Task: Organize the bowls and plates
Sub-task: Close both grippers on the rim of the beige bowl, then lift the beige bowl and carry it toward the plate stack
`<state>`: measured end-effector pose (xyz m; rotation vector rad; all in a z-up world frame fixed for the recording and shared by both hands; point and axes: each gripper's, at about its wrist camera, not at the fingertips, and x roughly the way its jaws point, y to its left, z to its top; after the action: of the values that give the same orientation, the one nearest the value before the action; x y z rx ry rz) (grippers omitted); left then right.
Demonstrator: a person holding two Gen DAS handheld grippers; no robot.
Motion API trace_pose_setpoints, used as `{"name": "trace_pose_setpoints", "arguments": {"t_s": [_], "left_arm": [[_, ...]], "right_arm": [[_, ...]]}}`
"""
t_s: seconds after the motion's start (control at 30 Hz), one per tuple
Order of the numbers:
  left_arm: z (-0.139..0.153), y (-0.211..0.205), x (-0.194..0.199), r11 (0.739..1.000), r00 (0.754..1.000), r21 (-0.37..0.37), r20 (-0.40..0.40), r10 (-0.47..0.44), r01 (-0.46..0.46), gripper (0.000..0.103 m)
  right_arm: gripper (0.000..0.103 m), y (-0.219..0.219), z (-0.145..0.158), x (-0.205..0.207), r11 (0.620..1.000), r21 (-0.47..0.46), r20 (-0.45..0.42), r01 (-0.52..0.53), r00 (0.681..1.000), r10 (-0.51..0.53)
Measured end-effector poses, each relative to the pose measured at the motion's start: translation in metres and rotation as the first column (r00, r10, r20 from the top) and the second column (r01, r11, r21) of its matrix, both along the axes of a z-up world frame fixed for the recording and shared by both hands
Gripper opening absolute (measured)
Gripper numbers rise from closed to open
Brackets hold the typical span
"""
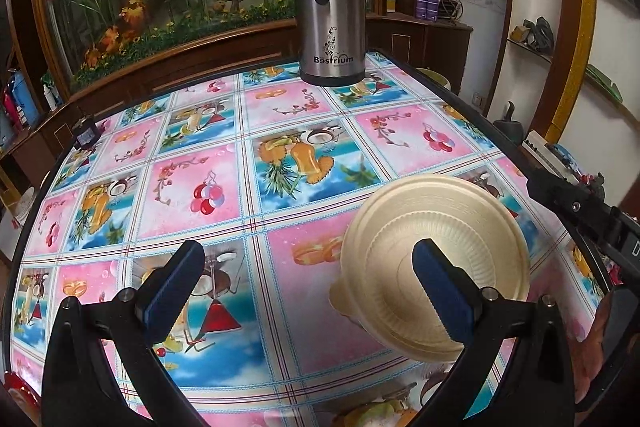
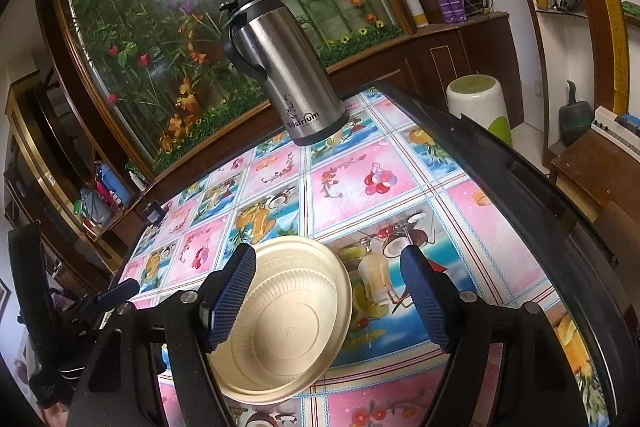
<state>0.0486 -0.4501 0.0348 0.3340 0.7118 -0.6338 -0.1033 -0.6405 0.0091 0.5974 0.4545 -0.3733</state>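
Both claws tilt down over the desk (image 1: 256, 211), left claw (image 1: 308, 291) and right claw (image 2: 328, 301) gaping, empty, half-hiding the stacked bowls (image 1: 452, 227).

The left gripper (image 1: 308, 283) hangs over the table (image 1: 248, 163) with its blue-padded fingers (image 1: 170, 287) spread wide and nothing between them. Behind its right finger sits a stack of cream bowls (image 1: 452, 227), nested and tipped a little on the bright patterned cloth. A steel flask (image 1: 330, 7) stands upright at the far edge. The other gripper (image 1: 576, 203) pokes in from the right.
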Motion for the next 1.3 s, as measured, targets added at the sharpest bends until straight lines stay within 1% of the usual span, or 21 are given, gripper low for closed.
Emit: {"name": "trace_pose_setpoints", "arguments": {"t_s": [0.53, 1.0, 1.3], "left_arm": [[-0.014, -0.014, 0.004, 1.000, 0.999, 0.010, -0.036, -0.019, 0.019, 0.103], [-0.032, -0.022, 0.011, 0.999, 0.995, 0.014, -0.092, -0.032, 0.034, 0.103], [-0.043, -0.023, 0.018, 0.999, 0.992, 0.024, -0.125, -0.021, 0.024, 0.103]], "right_arm": [[0.077, -0.001, -0.007, 0.004, 1.000, 0.017, -0.042, 0.005, 0.999, -0.004], [0.077, -0.002, -0.011, 0.008, 1.000, 0.021, -0.071, 0.001, 0.997, 0.000], [0.077, -0.003, -0.018, 0.013, 1.000, 0.031, -0.117, 0.005, 0.993, -0.001]]}}
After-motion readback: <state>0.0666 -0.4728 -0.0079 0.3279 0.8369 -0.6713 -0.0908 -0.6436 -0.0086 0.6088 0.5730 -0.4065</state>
